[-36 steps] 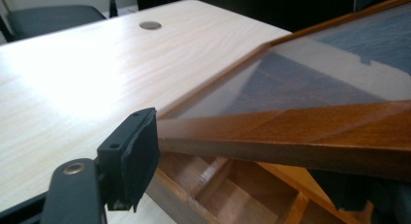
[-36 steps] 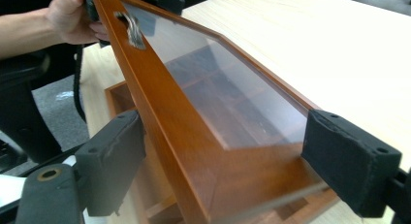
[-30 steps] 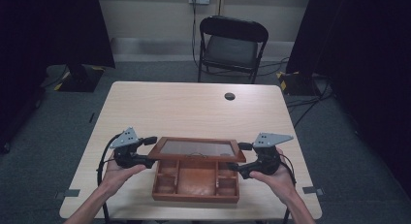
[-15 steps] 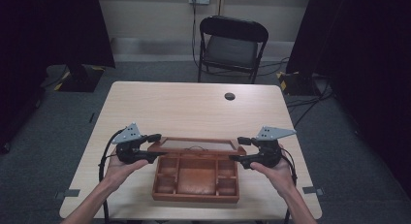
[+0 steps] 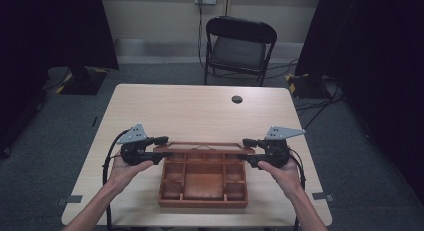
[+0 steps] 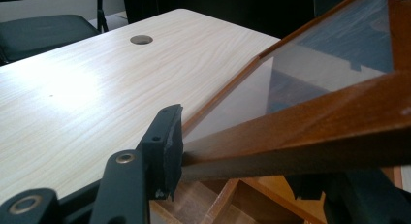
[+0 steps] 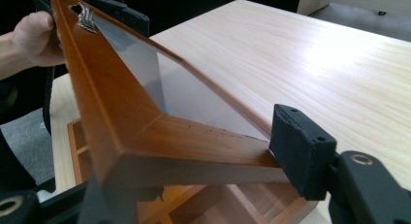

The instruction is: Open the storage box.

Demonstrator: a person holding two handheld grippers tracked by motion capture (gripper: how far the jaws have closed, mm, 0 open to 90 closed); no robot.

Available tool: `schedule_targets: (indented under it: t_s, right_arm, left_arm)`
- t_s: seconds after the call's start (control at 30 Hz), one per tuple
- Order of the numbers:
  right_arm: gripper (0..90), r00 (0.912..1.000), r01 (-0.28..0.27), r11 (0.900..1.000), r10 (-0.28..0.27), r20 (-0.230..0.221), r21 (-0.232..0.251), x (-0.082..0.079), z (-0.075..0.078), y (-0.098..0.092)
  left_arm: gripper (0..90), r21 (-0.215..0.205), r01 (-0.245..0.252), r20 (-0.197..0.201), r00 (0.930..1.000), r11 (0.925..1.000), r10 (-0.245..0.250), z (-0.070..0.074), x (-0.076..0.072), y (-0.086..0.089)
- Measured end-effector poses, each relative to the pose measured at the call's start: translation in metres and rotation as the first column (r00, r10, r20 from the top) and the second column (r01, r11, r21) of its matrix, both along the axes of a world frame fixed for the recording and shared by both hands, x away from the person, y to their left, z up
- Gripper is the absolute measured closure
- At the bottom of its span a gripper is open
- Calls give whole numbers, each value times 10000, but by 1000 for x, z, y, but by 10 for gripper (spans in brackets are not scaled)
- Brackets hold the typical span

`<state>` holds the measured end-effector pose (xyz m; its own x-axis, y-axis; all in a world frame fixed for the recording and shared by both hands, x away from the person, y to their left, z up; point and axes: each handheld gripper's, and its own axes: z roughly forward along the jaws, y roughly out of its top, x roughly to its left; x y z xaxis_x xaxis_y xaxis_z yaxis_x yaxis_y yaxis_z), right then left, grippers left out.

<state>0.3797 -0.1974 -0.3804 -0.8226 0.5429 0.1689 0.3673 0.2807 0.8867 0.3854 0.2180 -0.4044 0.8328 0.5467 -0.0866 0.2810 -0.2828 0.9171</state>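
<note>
Lid [image 5: 202, 146] of wooden box [image 5: 203, 181], near table's [image 5: 200, 108] front edge, half-raised; clamped at side rails by left gripper [image 5: 160, 147] and right gripper [image 5: 249, 150]. Likely mid-swing; called for matched, level motion next.

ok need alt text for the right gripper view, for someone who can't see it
A black gripper clamps the corner of a wooden box's glass-paned lid, held tilted above the box's open compartments. A pale wooden table lies behind, and a hand shows at the lid's far end.

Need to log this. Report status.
Left gripper and right gripper shut on glass lid, raised over wooden box. Table behind bare.
</note>
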Motion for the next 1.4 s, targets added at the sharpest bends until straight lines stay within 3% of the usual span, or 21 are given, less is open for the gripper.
schedule_targets:
  t_s: [0.37, 0.57, 0.8, 1.4]
  right_arm:
    - [449, 9999, -14, 9998, 11, 142, 218, 8, 5, 3]
    - [454, 9997, 121, 9993, -128, 194, 340, 12, 5, 4]
    - [459, 9994, 196, 9991, -207, 272, 386, 18, 7, 6]
    - [485, 9989, 267, 9989, -282, 388, 387, 32, 13, 9]
  left_arm:
    - [483, -374, -79, -92, 9999, 9993, 76, 1, 7, 2]
    - [501, -161, -55, -75, 10000, 9999, 54, 5, 13, 2]
    - [513, -319, -156, -210, 9997, 9994, 149, 6, 16, 2]
    - [554, -378, -169, -76, 9998, 9991, 166, 9, 29, 4]
